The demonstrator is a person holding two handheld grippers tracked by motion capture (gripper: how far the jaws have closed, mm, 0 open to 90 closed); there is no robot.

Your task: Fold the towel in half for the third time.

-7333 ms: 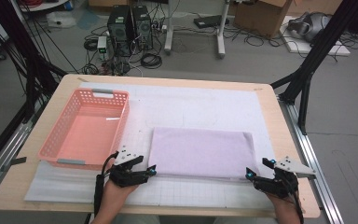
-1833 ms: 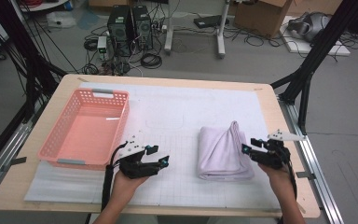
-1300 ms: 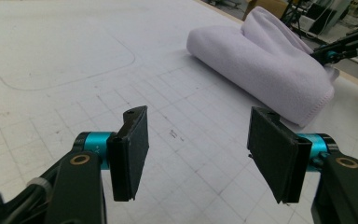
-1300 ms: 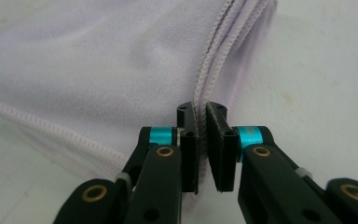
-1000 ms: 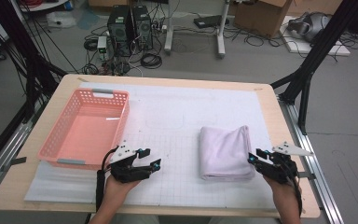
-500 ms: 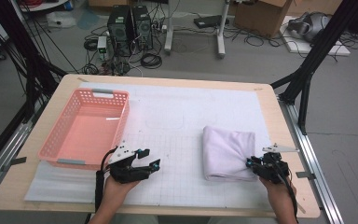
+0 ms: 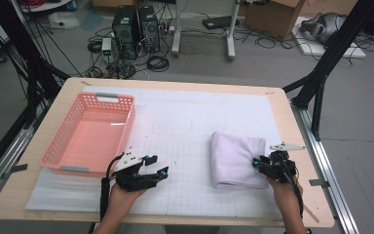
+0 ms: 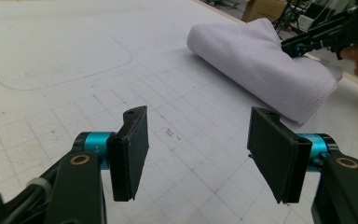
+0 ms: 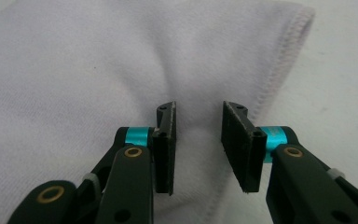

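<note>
- Nearest the desk's front edge: two forearms coming in from below, each hand wrapped round the body of its tongs, wrists low over the white gridded mat point(image 7: 185, 195).
- Left tongs point(image 7: 155, 165) held level just above the mat, pointed toward the towel, jaws standing wide apart with nothing but bare grid between them; well apart from the cloth.
- Left hand point(image 7: 121, 195) under and behind the tool, cable trailing back along the forearm.
- Right tongs point(image 7: 258, 165) tipped down at the towel's near right corner, grey plate on top; jaws part-open and just now opening, a puckered ridge of cloth point(image 9: 198, 121) between the pads; cannot tell whether the pads press on it.
- Right hand point(image 7: 285, 187) directly behind, forearm nearly straight up the picture.
- Folded lilac towel point(image 7: 236, 158) lying on the mat at the desk's right half, rolled fold to the left, stitched hem at the right.
- Farther left: pink basket point(image 7: 61, 148) on the desk, just beyond the left tongs.
</note>
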